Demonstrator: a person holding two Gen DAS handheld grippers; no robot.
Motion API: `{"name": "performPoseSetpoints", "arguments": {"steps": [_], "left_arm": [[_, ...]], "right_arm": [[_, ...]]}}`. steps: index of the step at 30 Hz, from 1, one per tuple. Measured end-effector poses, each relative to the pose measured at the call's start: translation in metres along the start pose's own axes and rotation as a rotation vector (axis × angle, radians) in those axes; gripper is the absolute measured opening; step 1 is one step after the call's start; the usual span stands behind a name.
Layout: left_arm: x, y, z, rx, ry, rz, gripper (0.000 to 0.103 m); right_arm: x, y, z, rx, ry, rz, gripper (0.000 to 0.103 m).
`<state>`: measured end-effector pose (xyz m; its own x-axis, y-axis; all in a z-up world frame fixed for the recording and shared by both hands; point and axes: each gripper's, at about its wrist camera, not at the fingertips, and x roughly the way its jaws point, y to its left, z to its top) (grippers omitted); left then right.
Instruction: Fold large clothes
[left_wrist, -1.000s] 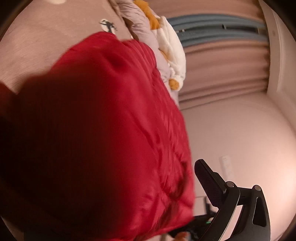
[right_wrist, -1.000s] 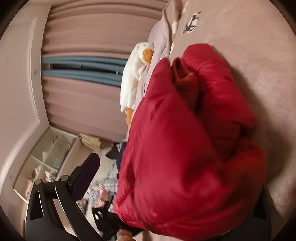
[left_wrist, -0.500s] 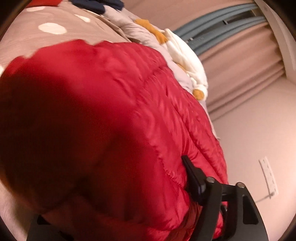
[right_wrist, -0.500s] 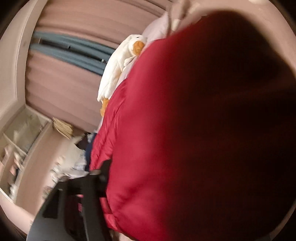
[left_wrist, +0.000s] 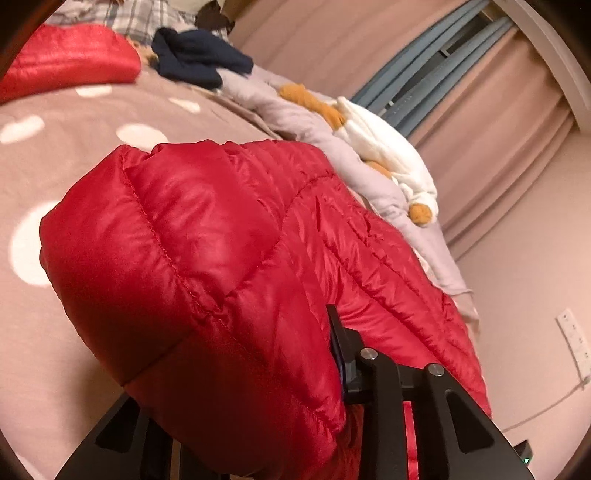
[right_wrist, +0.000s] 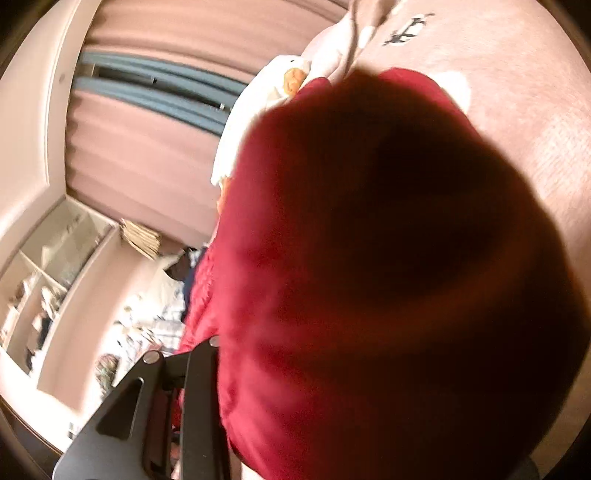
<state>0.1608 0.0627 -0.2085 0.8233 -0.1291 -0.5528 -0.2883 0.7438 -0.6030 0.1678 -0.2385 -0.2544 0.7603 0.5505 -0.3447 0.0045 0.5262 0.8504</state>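
A red quilted down jacket (left_wrist: 229, 266) lies bunched on a pink-brown bedspread with white dots (left_wrist: 55, 155). My left gripper (left_wrist: 258, 398) is shut on a thick fold of the jacket; the fabric bulges between its two black fingers (left_wrist: 343, 347) and hides the tips. In the right wrist view the same jacket (right_wrist: 369, 277) fills most of the frame, dark and close to the lens. My right gripper (right_wrist: 295, 387) is shut on the jacket too; only its left finger (right_wrist: 201, 387) shows, the other is buried under fabric.
A second red garment (left_wrist: 66, 59), a navy garment (left_wrist: 199, 59) and plaid cloth lie at the far end of the bed. A white and orange plush toy (left_wrist: 384, 147) lies on a grey blanket along the bed edge. Curtains (right_wrist: 147, 147) and a shelf (right_wrist: 44, 266) stand beyond.
Both grippers have swung with the jacket and lowered it onto the bed. The left view now shows the folded bulk resting flatter, with more bedspread and the far clothes in sight.
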Motion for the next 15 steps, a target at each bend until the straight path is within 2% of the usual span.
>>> {"name": "performPoseSetpoints", "arguments": {"steps": [4,5,6,8,9,11,15], "left_arm": [[-0.021,0.013,0.006,0.019,-0.024,0.032,0.033],[-0.020,0.018,0.008,0.009,-0.012,0.037,0.036],[-0.016,0.027,0.008,-0.010,0.010,0.036,0.042],[0.003,0.040,0.010,-0.081,0.048,0.039,0.066],[0.010,0.053,0.012,-0.171,0.068,0.003,0.069],[0.011,0.070,0.012,-0.245,0.080,-0.053,0.070],[0.017,0.073,0.022,-0.265,0.141,-0.112,0.070]], "right_arm": [[0.014,0.019,-0.013,-0.012,0.032,-0.001,0.041],[0.018,0.025,-0.016,-0.032,0.040,-0.009,0.045],[0.023,0.028,-0.013,-0.053,0.041,-0.024,0.047],[0.026,0.036,-0.014,-0.080,0.036,-0.048,0.053],[0.027,0.039,-0.013,-0.082,0.036,-0.049,0.054],[0.023,0.035,-0.006,-0.072,0.038,-0.034,0.057],[0.018,0.024,0.008,0.011,0.003,0.002,0.057]]}}
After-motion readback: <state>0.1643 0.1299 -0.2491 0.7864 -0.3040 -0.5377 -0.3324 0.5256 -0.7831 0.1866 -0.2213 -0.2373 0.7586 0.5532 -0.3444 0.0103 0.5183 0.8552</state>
